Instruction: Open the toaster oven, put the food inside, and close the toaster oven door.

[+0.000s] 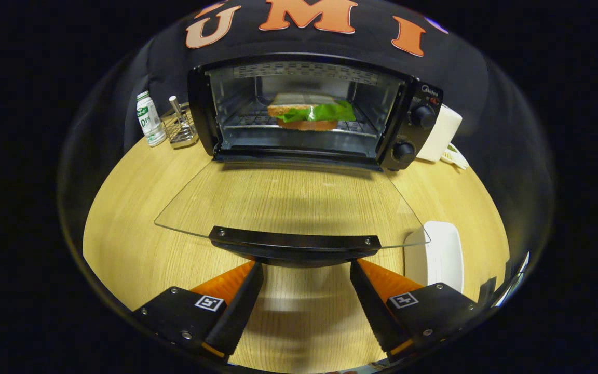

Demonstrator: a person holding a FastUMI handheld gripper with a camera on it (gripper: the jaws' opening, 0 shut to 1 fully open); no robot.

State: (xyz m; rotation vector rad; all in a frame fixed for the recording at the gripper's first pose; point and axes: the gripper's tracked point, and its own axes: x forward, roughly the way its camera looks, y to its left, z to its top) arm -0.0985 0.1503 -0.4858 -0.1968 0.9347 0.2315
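Toaster oven (pixel 309 111) faces us squarely from the far side of the wooden table (pixel 122 228), its long axis running left to right, knobs (pixel 422 116) at its right end. We see its glass door (pixel 288 200) swung fully down and lying flat toward us, the dark handle (pixel 295 244) just ahead of our fingertips. Inside, on the wire rack, sits the sandwich (pixel 307 112) with green lettuce, lengthwise across the cavity. Our gripper (pixel 307 270) is spread wide, holding nothing, its tips partly hidden under the handle. A white dish (pixel 436 257) lies partly behind the right finger; a bottle (pixel 149 118) and wire holder (pixel 179 126) stand left of the oven.
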